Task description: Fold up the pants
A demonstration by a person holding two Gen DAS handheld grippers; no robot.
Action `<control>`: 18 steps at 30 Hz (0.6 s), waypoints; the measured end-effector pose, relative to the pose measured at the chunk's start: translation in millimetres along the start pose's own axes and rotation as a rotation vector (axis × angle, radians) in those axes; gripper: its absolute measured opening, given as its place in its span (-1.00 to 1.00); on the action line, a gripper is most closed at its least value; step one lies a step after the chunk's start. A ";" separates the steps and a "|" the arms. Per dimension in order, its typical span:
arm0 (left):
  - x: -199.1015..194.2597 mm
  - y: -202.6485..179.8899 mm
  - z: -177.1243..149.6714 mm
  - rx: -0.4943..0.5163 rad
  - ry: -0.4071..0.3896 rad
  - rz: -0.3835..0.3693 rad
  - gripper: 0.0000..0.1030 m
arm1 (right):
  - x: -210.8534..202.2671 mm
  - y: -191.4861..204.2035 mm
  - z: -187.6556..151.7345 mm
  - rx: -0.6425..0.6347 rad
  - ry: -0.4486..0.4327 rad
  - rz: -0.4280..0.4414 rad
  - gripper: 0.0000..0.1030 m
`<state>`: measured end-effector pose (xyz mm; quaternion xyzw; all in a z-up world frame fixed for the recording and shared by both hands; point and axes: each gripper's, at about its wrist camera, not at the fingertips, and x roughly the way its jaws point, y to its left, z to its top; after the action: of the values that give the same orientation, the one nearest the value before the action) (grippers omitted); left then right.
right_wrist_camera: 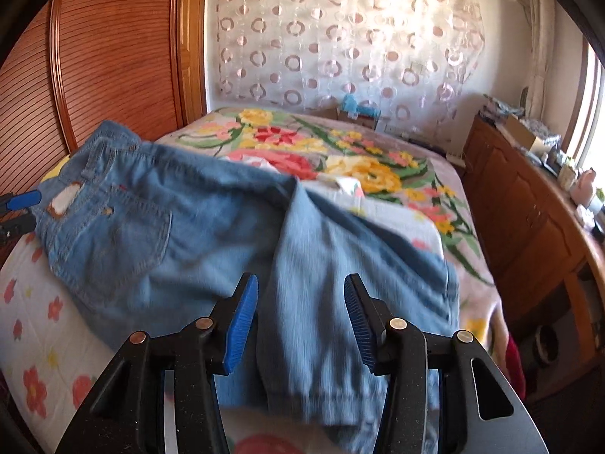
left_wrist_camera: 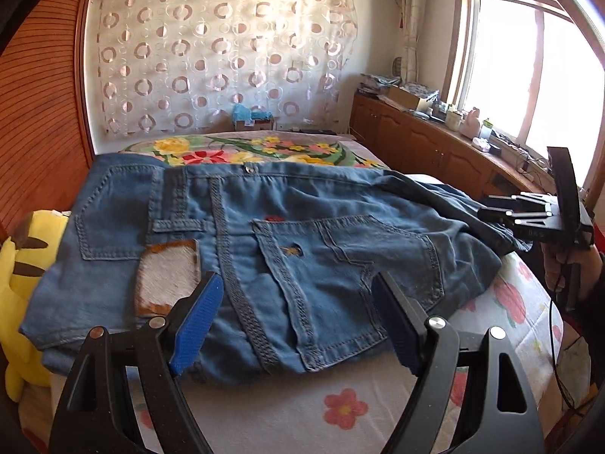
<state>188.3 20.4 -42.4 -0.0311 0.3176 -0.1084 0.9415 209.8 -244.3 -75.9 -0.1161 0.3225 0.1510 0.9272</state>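
Blue jeans [left_wrist_camera: 264, 249] lie on the bed, back side up, with a pale patch [left_wrist_camera: 168, 276] beside the seat seam. My left gripper [left_wrist_camera: 298, 317] is open and empty, just above the seat of the jeans. In the right wrist view the jeans [right_wrist_camera: 189, 234] stretch from the waist at the left to the legs at the right, with one leg [right_wrist_camera: 321, 321] folded toward me. My right gripper [right_wrist_camera: 300, 321] is open and empty above that leg. The right gripper also shows at the right edge of the left wrist view [left_wrist_camera: 544, 213].
The bed has a floral sheet [left_wrist_camera: 340, 412] and a flowered blanket [right_wrist_camera: 378, 166]. A yellow plush toy [left_wrist_camera: 22, 261] lies at the left. A wooden headboard [right_wrist_camera: 113, 56] stands at the left, and a wooden cabinet [right_wrist_camera: 529, 227] with clutter runs along the right under the window.
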 end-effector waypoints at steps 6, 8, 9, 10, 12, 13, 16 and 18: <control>17.1 -12.4 -8.3 0.037 0.040 -0.010 0.58 | 2.3 -9.5 -26.5 0.033 0.068 0.017 -0.04; 18.8 -13.4 -9.0 0.036 0.045 -0.007 0.58 | 5.2 -14.0 -28.5 0.019 0.086 0.028 -0.04; 19.3 -13.9 -8.7 0.037 0.048 -0.004 0.58 | 6.2 -15.4 -28.4 0.007 0.096 0.027 -0.14; 20.1 -14.0 -8.9 0.040 0.052 -0.001 0.58 | 6.6 -17.1 -28.0 -0.003 0.102 0.024 -0.29; 21.1 -14.7 -9.4 0.041 0.058 -0.001 0.58 | 7.5 -22.3 -24.5 -0.018 0.114 0.013 -0.81; 21.4 -15.3 -9.4 0.042 0.062 -0.002 0.58 | 6.4 -25.4 -22.3 -0.022 0.110 0.012 -0.85; 19.8 -15.4 -9.1 0.042 0.060 -0.003 0.58 | 1.4 -35.6 -10.7 -0.025 0.074 -0.005 -0.88; 17.8 -15.3 -7.9 0.041 0.053 -0.002 0.58 | -2.6 -46.6 3.8 -0.021 0.044 -0.044 -0.88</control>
<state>194.5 1.6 -57.2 -0.0091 0.3401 -0.1165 0.9331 226.5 -286.9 -65.8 -0.1360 0.3384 0.1312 0.9218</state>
